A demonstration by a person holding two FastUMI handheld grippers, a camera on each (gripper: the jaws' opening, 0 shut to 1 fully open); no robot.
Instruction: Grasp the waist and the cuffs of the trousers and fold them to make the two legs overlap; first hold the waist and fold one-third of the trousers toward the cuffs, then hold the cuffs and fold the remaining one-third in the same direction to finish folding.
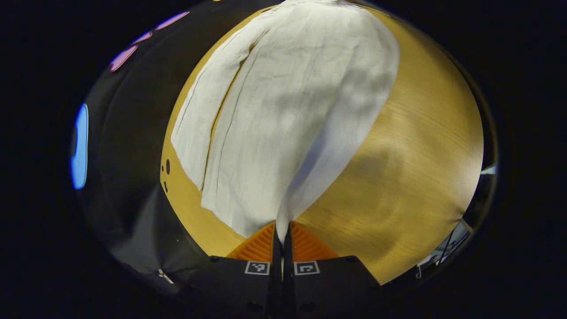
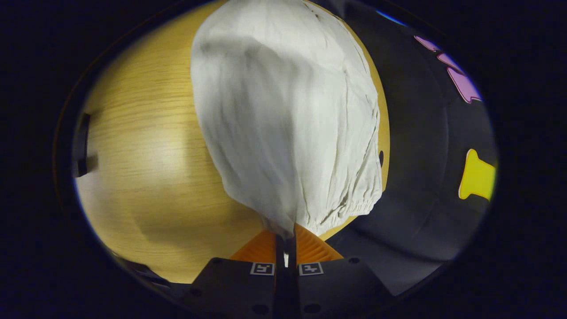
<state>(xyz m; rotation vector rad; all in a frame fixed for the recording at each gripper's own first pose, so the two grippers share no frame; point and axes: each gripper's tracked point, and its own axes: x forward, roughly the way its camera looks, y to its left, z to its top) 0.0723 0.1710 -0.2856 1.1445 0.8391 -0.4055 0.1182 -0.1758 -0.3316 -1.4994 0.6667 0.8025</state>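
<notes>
On the wooden table (image 1: 412,146), which we take as our landmark, lie the white trousers (image 1: 288,115), spread lengthwise away from both cameras. In the left gripper view, we see the left gripper (image 1: 282,237) with its two fingers drawn together on a pinched fold of the cloth, so that the fabric rises from the table into a narrow peak between them. From that pinch the trousers widen and run toward the far edge of the table; two leg panels lie side by side, separated by a thin strip of bare wood, with the long axis pointing straight ahead. In the right gripper view, we see the right gripper (image 2: 287,239) likewise closed on the trousers (image 2: 283,115), clamping the fabric beside the gathered elastic waist (image 2: 354,206). Here the cloth is lifted and bulges upward from the table (image 2: 146,168), its length again running away from the fingers. The waist end hangs near the table's edge, against the black booth wall (image 2: 425,146).
</notes>
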